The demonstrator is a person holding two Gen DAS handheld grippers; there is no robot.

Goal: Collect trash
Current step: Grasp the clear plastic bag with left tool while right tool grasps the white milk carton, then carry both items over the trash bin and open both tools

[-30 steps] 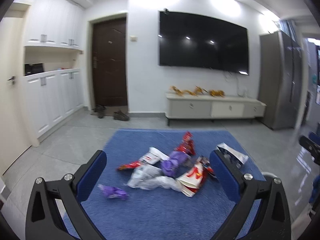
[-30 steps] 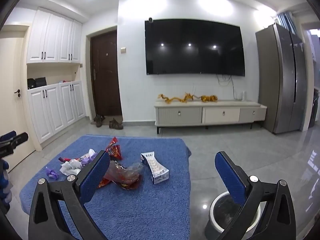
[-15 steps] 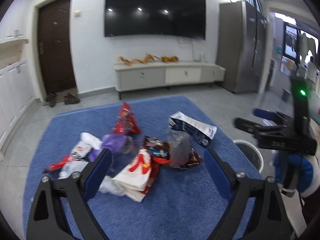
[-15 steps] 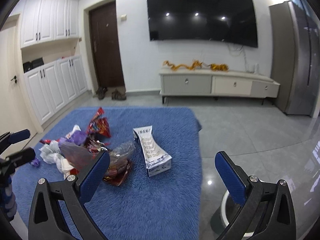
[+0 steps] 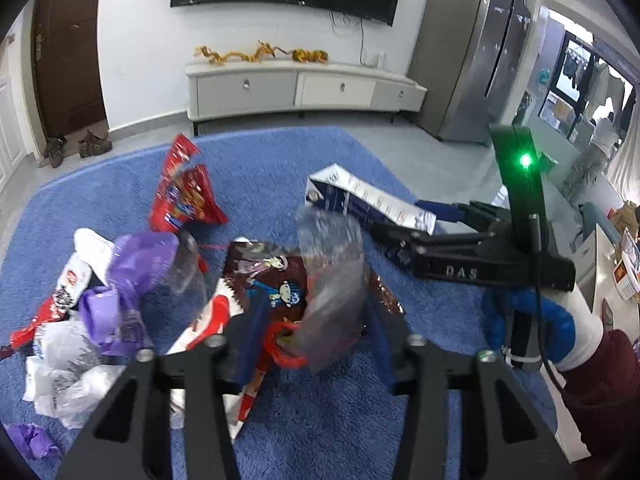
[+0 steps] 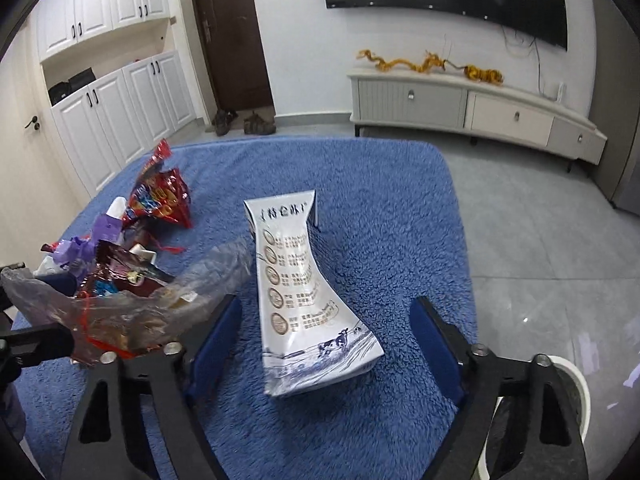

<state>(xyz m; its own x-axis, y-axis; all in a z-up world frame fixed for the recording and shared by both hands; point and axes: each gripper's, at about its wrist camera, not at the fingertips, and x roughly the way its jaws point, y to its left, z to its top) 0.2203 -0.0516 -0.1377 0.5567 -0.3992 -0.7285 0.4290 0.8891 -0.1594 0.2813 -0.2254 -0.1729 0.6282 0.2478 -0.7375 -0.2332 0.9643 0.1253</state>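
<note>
Wrappers lie scattered on a blue rug (image 5: pixel 260 168). My left gripper (image 5: pixel 316 336) is open, its fingers on either side of a clear plastic bag (image 5: pixel 332 280) lying over a dark red snack wrapper (image 5: pixel 276 280). My right gripper (image 6: pixel 324 344) is open around the near end of a white milk carton (image 6: pixel 300 288) lying flat on the rug (image 6: pixel 380 200). The carton (image 5: pixel 368 200) and the right gripper (image 5: pixel 420 220) also show in the left wrist view. A red snack bag (image 5: pixel 184 196), a purple wrapper (image 5: pixel 128 280) and white wrappers (image 5: pixel 68 364) lie to the left.
A white bin (image 6: pixel 576 396) stands on the grey floor at the rug's right edge. A TV cabinet (image 6: pixel 472 108) stands against the far wall, shoes (image 6: pixel 244 120) by the dark door. A small purple scrap (image 5: pixel 32 440) lies at the near left.
Both grippers have moved down and forward to the trash. The left one now straddles the clear bag, the right one straddles the milk carton.
</note>
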